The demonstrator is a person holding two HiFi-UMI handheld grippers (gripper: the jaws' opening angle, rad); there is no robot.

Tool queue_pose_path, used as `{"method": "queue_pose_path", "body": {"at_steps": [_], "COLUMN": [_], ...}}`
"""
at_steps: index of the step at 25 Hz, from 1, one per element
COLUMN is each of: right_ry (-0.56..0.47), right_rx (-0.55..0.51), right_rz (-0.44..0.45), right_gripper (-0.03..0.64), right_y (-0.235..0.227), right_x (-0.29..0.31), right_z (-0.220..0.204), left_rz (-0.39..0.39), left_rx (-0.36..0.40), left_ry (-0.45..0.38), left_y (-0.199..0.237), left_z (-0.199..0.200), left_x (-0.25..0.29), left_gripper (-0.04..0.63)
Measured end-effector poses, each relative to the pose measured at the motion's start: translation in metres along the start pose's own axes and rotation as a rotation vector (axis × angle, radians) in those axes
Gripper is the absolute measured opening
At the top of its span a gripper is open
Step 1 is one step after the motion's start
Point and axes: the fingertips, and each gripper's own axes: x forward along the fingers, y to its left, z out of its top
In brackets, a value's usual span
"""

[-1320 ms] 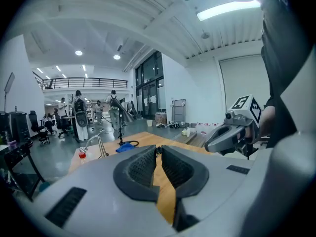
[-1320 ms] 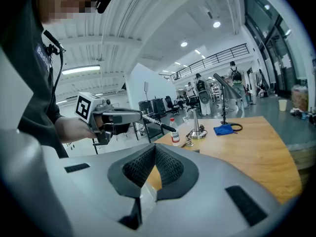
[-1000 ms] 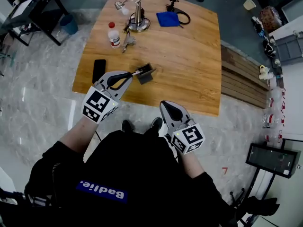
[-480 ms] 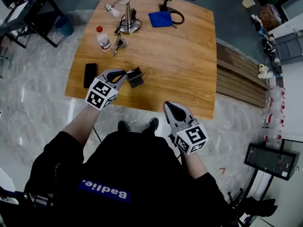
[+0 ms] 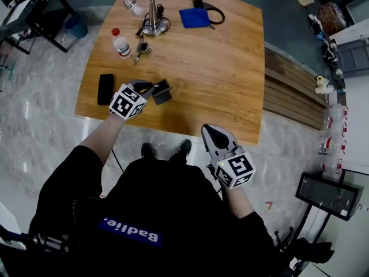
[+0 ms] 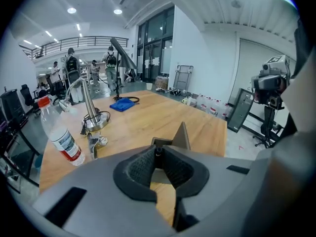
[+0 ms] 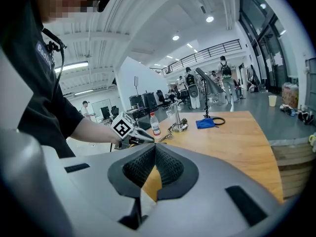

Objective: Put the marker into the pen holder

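Observation:
My left gripper (image 5: 151, 88) is shut on a thin dark marker (image 6: 157, 151), whose end shows between the closed jaws. The jaw tips sit right at the near side of the small dark grey pen holder (image 5: 163, 91), which stands on the wooden table (image 5: 230, 68) near its front left. In the left gripper view the holder (image 6: 181, 137) rises just beyond the jaws. Whether the marker tip is inside the holder is hidden. My right gripper (image 5: 210, 130) is shut and holds nothing, hovering at the table's front edge, well right of the holder.
A black phone (image 5: 105, 89) lies left of the left gripper. Farther back are a plastic bottle (image 5: 121, 43), a metal clip (image 5: 140, 49), a lamp base (image 5: 153, 17) and a blue cloth (image 5: 194, 17). A wooden bench (image 5: 294, 94) runs along the table's right side.
My left gripper has moved forward with the marker until its tips reach the pen holder, its marker cube turning upward. The right gripper has stayed put.

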Motion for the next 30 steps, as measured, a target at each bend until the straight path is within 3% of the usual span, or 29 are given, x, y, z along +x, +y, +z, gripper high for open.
{"method": "queue_pose_path", "body": {"at_steps": [10, 16, 30], "right_ry": [0.012, 0.014, -0.011], "right_rx": [0.009, -0.008, -0.044], "right_rz": [-0.007, -0.012, 0.053], "right_gripper": [0.003, 0.003, 0.003], "right_y": [0.003, 0.008, 0.035], "right_x": [0.002, 0.005, 0.025], "right_z": [-0.004, -0.003, 0.009], "left_rz": [-0.069, -0.066, -0.035], "left_rx": [0.007, 0.046, 0.086], "left_ry": [0.026, 0.028, -0.175], "left_y": [-0.004, -0.005, -0.021], "left_z": [-0.024, -0.033, 0.006], "left_x": [0.019, 0.022, -0.054], "left_gripper": [0.044, 0.044, 0.046]}}
